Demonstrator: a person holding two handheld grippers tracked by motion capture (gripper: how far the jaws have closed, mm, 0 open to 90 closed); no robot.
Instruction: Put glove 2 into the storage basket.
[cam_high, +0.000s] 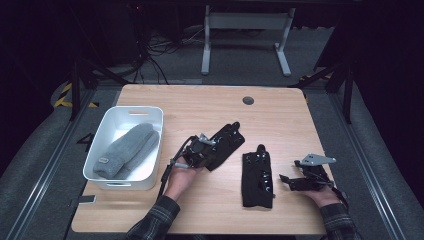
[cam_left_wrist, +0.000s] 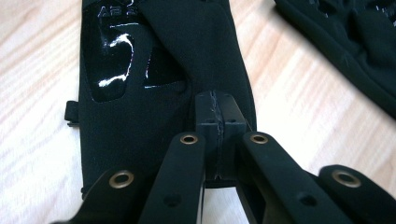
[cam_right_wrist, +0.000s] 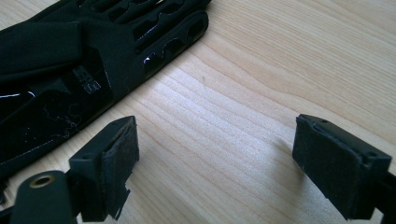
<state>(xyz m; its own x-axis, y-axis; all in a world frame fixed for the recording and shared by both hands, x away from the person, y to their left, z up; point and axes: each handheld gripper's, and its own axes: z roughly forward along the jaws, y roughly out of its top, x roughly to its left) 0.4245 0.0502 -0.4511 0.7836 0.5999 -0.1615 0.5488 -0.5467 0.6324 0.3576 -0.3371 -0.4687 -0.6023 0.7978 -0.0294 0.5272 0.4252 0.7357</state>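
Two black gloves lie on the wooden table (cam_high: 280, 125). One glove (cam_high: 227, 141) (cam_left_wrist: 140, 93) lies slanted at the middle, and my left gripper (cam_high: 211, 151) (cam_left_wrist: 218, 119) is shut on the edge of its cuff end, pads pressed together. The other glove (cam_high: 257, 176) (cam_right_wrist: 65, 70) lies flat, fingers pointing away; its edge also shows in the left gripper view (cam_left_wrist: 355, 42). My right gripper (cam_high: 286, 181) (cam_right_wrist: 224, 158) is open just right of this glove, low over bare wood, with nothing between its pads (cam_right_wrist: 116, 154).
A white bin (cam_high: 132, 108) stands at the table's left side and holds a pair of grey knitted gloves (cam_high: 125, 150). A round cable hole (cam_high: 248, 100) sits near the far edge. Bare wood lies at the far right.
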